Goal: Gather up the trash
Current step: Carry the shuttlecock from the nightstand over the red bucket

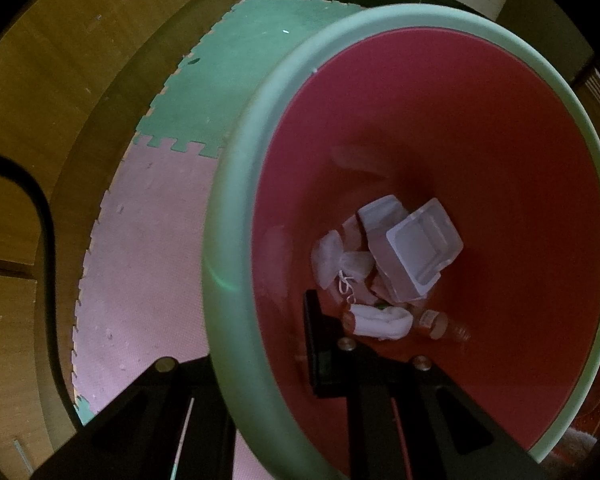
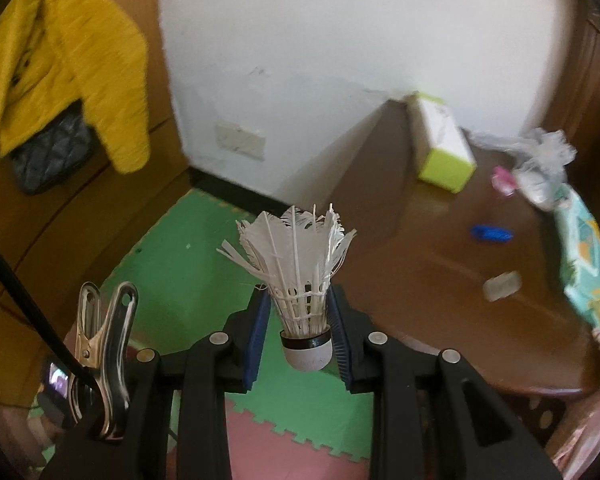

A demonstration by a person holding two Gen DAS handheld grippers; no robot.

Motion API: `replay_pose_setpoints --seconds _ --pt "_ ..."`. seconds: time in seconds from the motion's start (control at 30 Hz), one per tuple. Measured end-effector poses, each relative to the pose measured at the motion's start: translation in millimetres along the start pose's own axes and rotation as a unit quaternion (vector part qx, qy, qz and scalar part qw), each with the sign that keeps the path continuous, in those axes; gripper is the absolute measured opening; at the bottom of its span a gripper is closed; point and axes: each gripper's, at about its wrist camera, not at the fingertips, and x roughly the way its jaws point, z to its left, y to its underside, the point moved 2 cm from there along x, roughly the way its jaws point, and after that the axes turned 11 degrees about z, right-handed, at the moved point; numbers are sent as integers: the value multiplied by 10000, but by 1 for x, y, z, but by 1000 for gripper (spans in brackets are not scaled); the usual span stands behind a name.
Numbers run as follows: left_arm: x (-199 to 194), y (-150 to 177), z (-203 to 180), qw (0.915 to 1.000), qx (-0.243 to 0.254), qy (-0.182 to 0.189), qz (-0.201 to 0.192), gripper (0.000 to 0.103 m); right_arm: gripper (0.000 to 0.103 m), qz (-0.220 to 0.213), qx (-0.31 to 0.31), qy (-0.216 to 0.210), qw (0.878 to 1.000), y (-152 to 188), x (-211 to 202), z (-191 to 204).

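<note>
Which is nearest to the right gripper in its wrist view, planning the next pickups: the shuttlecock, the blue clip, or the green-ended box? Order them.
1. Shuttlecock: held between the right gripper pads.
2. Blue clip: on the brown table, to the right.
3. Green-ended box: farthest, at the table's back by the wall.

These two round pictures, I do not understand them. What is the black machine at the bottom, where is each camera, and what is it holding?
No robot here: a person holds a two-finger gripper in each hand, each carrying a wide-angle camera that looks along its fingers.

The left camera looks down into a red bin with a green rim. The left gripper is clamped on that rim. White trays and other scraps lie at the bottom.

The right camera shows the right gripper holding a worn white shuttlecock between its blue pads. Behind is a brown table with a green-ended box, crumpled plastic and a small blue thing.
</note>
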Motion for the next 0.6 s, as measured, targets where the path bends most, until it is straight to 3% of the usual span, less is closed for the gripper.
replay_pose_setpoints --seconds 0.33,0.6 --pt "-1 0 3 10000 15 -2 -13 10 31 130 -222 -337 9991 39 23 52" --pt "-1 0 4 10000 -8 24 -21 10 31 455 -226 -964 9940 76 48 94"
